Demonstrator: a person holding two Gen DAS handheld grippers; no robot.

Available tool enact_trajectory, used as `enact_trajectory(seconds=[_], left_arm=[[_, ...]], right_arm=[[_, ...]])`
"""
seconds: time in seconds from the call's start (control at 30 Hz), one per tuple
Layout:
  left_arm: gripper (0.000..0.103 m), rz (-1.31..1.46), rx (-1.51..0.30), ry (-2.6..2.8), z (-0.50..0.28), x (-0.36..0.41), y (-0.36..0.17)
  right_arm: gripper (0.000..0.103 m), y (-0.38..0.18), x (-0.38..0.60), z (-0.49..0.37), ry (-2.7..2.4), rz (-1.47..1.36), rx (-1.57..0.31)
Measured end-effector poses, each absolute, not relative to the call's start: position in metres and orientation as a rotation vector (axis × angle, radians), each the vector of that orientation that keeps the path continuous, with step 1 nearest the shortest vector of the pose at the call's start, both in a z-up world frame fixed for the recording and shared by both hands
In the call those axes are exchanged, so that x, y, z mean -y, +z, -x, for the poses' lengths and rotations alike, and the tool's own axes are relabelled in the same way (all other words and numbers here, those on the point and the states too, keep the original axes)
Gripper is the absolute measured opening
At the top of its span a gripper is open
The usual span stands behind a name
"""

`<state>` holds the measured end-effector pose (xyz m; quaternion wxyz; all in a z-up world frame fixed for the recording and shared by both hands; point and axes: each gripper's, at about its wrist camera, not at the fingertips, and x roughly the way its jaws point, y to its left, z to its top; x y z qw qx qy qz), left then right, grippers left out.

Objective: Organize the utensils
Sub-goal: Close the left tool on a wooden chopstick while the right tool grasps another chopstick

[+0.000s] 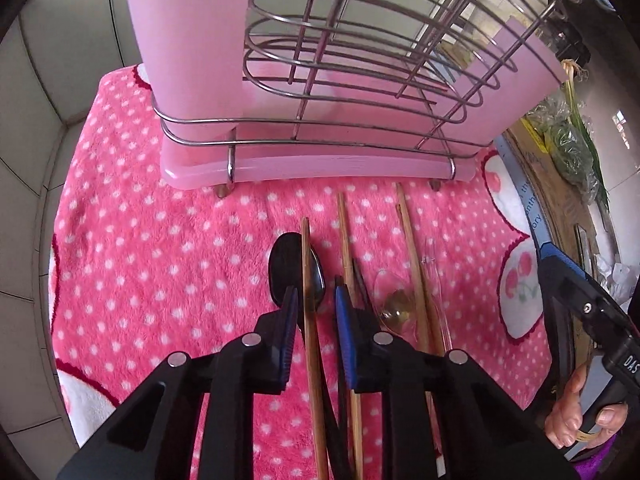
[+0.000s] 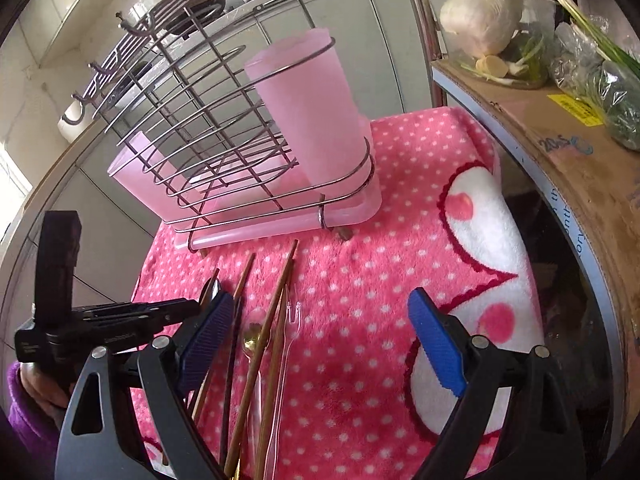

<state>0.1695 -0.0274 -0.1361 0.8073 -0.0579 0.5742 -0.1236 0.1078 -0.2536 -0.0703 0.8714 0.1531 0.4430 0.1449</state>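
Left hand-held gripper (image 1: 316,312), low centre, jaws narrowed around a wooden chopstick (image 1: 310,320) without visibly pinching, aligned for lifting; right hand-held gripper (image 2: 320,344) gapes empty; rack (image 1: 320,148) waits above.

A hot-pink fleece blanket (image 1: 168,240) dotted with small white spots and white, red-edged patches covers the table. On it, far side, stands a silvery wire rack (image 1: 320,80) over pale pink plastic holders (image 2: 312,120). Near it lie brown wooden chopsticks (image 1: 344,232), a glossy black spoon (image 1: 284,268), a gold spoon (image 2: 251,338) and a clear plastic fork (image 2: 294,312). The black grippers carry blue ribbed pads (image 2: 436,344).
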Motion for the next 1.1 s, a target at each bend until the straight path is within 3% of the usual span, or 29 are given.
enact_trajectory(seconds=[0.2,0.4,0.63,1.0,1.03,1.1], left_arm=[[0.006,0.136,-1.261,-0.246,-0.178,0.031,-0.151],[0.005,0.228,-1.225,-0.274,-0.175,0.017,-0.144],[0.005,0.299,-1.153,-0.283,-0.153,-0.020,-0.120],[0.005,0.342,-1.087,-0.315,-0.136,-0.041,-0.103],[0.005,0.347,-1.085,-0.318,-0.136,-0.043,-0.103],[0.005,0.352,-1.081,-0.320,-0.135,-0.044,-0.103]], right_arm=[[0.068,-0.073,0.255,-0.113,0.328,-0.356,-0.944],[0.055,-0.077,0.247,-0.120,0.370,-0.367,-0.978],[0.029,-0.087,0.214,-0.142,0.462,-0.372,-1.063],[0.025,-0.120,0.179,-0.192,0.347,-0.266,-1.191],[0.016,-0.122,0.177,-0.194,0.342,-0.262,-1.195],[0.009,-0.124,0.175,-0.194,0.337,-0.251,-1.194]])
